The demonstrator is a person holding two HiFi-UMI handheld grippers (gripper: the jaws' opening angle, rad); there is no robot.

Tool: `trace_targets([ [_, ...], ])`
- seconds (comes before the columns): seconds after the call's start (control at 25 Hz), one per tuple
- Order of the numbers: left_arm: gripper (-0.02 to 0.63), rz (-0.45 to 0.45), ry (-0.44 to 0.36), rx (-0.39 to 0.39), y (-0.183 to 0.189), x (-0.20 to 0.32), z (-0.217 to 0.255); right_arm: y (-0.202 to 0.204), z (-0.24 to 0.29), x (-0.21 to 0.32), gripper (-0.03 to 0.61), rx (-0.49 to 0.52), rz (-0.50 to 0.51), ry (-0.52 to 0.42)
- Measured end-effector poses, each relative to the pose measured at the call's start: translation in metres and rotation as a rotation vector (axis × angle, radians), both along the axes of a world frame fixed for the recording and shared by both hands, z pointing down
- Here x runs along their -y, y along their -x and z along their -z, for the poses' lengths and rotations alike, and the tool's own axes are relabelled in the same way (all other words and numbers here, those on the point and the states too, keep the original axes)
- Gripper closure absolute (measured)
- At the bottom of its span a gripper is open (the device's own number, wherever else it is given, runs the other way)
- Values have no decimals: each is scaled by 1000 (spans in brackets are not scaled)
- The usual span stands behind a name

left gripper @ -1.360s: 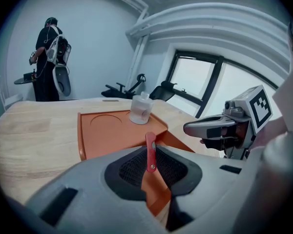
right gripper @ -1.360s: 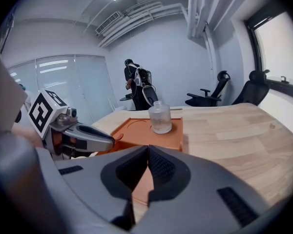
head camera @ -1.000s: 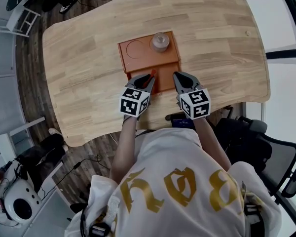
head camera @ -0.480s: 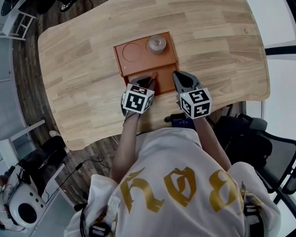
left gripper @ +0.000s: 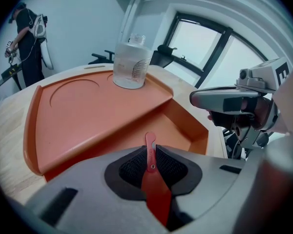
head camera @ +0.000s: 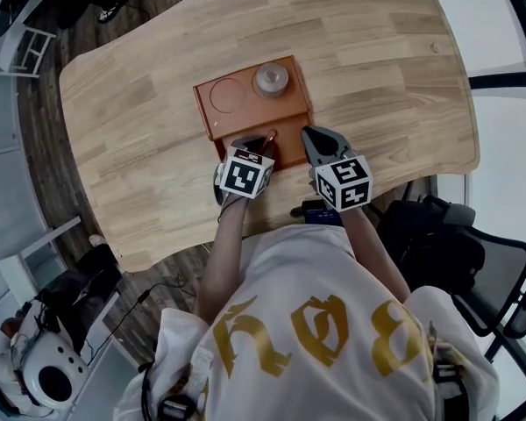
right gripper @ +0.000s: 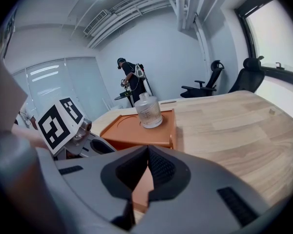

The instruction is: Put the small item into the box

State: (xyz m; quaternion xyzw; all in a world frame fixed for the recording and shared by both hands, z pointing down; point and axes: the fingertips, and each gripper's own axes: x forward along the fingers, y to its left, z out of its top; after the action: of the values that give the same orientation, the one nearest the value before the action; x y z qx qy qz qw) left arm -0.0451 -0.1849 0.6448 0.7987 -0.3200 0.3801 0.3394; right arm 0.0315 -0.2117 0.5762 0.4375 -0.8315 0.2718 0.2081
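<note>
An orange box [head camera: 245, 117] lies mid-table, with a raised deck and a lower open compartment [left gripper: 178, 126] at its near right. My left gripper [head camera: 265, 140] hovers at that compartment's near edge. It is shut on a thin red small item [left gripper: 150, 147], which sticks out from between the pads over the box. My right gripper [head camera: 309, 136] is just right of it, at the box's near right corner, shut with nothing in it [right gripper: 147, 152]. From the right gripper view I see the box [right gripper: 132, 130] and the left gripper's marker cube [right gripper: 63, 123].
A clear glass jar [head camera: 270, 79] stands on the box's far right deck, next to a round recess [head camera: 227, 95]. The wooden table [head camera: 131, 112] ends close to my body. Office chairs [head camera: 473, 270] stand at the right. A person [right gripper: 132, 79] stands far behind the table.
The left gripper has turned a little and edged toward the box's near compartment with the red item still in it. The right gripper has barely moved.
</note>
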Motion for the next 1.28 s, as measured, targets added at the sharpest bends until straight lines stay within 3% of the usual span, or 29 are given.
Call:
trace_targets([
  [0.56, 555, -32, 50, 38, -1, -6, -16, 0, -5, 0, 566, 5, -2, 19],
  [1.28, 554, 1, -33, -15, -1, 1, 9, -2, 13, -4, 566, 23, -13, -22],
])
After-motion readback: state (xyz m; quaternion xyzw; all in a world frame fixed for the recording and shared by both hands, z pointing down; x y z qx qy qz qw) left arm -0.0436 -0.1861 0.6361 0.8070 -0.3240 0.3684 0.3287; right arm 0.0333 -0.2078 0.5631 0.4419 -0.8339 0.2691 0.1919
